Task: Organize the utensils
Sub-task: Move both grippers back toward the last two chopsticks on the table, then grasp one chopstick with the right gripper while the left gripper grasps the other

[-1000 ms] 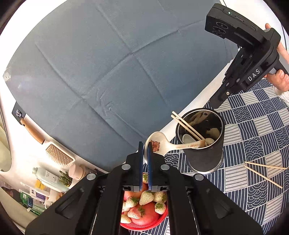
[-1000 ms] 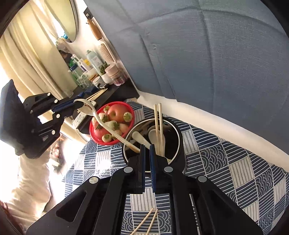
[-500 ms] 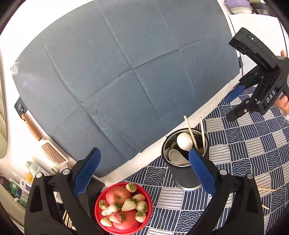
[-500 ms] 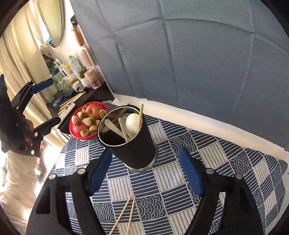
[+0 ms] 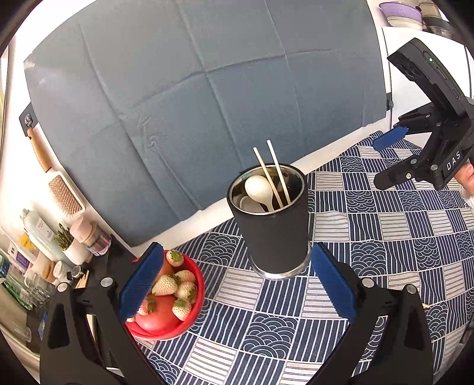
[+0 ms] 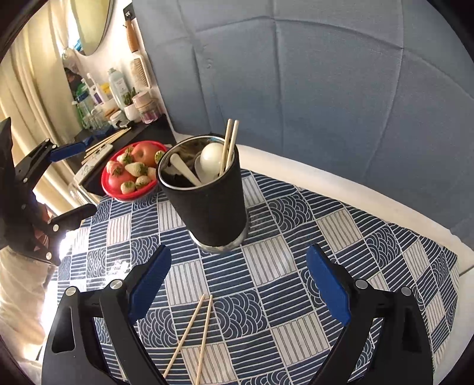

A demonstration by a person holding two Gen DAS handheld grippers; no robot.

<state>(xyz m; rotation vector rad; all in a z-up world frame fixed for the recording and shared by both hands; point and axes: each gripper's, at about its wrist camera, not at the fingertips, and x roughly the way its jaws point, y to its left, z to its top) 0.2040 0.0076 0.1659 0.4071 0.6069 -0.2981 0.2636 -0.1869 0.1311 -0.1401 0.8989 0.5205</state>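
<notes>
Both grippers concern us first: the left gripper stands wide with nothing between its blue pads, and the right gripper has its jaws opening, also bare of any item.

Working left to right in the left wrist view, we note a white wall carrying a wooden-handled brush, and below it a dark shelf crowded with bottles and jars. Next comes a red bowl of pale strawberries and red fruit, resting on the surface, which is covered by a navy-and-white patchwork cloth. Just right of the bowl stands the black cup, upright, holding white spoons and a pair of chopsticks leaning against its rim. A blue-grey creased backdrop hangs behind. At far right the other gripper is held above the cloth by a hand.

From the right wrist view we record a curtain and round mirror at left, then the shelf clutter, and a loose pair of chopsticks lying flat on the cloth between the right gripper's fingers, apart from the cup.
</notes>
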